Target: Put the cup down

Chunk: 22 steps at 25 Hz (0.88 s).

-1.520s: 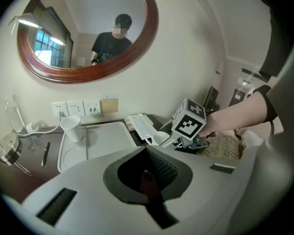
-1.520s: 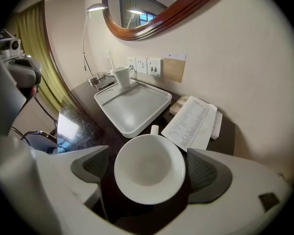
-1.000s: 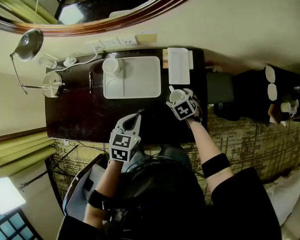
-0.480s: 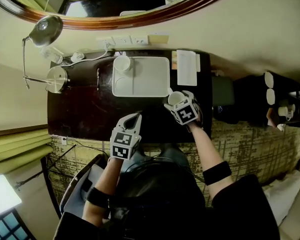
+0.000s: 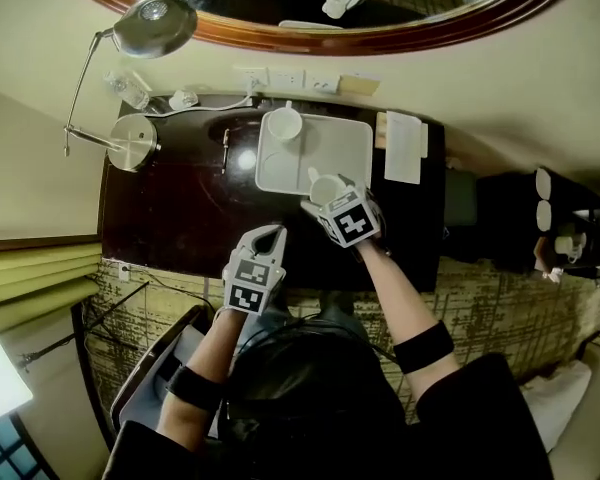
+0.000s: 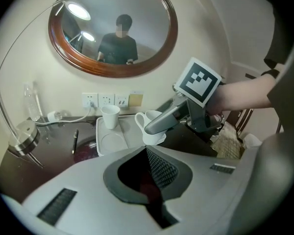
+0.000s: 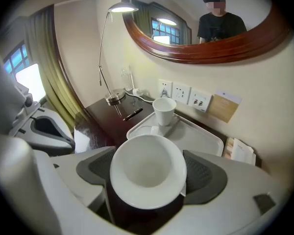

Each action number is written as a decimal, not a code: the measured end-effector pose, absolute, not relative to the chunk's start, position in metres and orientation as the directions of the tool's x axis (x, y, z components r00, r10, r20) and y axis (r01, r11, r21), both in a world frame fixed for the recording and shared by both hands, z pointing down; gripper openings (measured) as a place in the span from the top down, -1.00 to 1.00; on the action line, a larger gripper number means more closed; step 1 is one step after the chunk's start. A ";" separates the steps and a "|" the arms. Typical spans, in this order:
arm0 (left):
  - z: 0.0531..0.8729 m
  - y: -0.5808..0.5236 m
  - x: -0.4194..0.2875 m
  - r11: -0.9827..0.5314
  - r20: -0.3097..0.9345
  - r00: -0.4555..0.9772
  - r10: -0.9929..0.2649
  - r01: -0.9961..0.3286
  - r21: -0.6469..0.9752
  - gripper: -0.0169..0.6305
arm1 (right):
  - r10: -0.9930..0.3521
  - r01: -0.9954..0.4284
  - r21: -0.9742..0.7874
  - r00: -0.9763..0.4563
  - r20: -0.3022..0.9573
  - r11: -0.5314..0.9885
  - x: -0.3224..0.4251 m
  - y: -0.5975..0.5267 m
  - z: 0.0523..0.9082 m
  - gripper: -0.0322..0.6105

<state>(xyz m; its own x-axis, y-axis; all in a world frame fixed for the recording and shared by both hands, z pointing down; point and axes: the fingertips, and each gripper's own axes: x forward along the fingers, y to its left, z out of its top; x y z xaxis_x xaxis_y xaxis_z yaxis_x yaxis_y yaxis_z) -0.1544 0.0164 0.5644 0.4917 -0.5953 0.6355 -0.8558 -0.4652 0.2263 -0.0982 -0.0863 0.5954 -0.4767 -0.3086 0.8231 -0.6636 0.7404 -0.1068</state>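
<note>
Right gripper grips a white cup above the tray's near edge; second cup at its far-left corner, right half bare. Left gripper closed, empty.

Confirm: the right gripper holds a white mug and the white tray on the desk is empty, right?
No: the tray is not empty; a second white cup stands in its far corner, as the right gripper view shows. The right gripper does hold a white mug.

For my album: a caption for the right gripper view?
Right gripper holds a white cup, with a tray and a second cup ahead.
</note>
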 end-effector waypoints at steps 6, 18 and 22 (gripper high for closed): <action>0.579 -0.003 -0.187 -0.447 0.630 0.469 -0.619 -0.870 0.208 0.94 | -0.295 -0.644 -0.115 -0.492 0.819 0.757 -0.165 -0.108 0.609 -0.46; 0.591 -0.043 -0.225 -0.409 0.599 0.453 -0.660 -0.886 0.219 0.94 | -0.300 -0.666 -0.097 -0.454 0.839 0.739 -0.214 -0.148 0.644 -0.46; 0.595 -0.046 -0.231 -0.402 0.598 0.453 -0.661 -0.887 0.228 0.94 | -0.298 -0.669 -0.091 -0.444 0.845 0.738 -0.220 -0.155 0.651 -0.46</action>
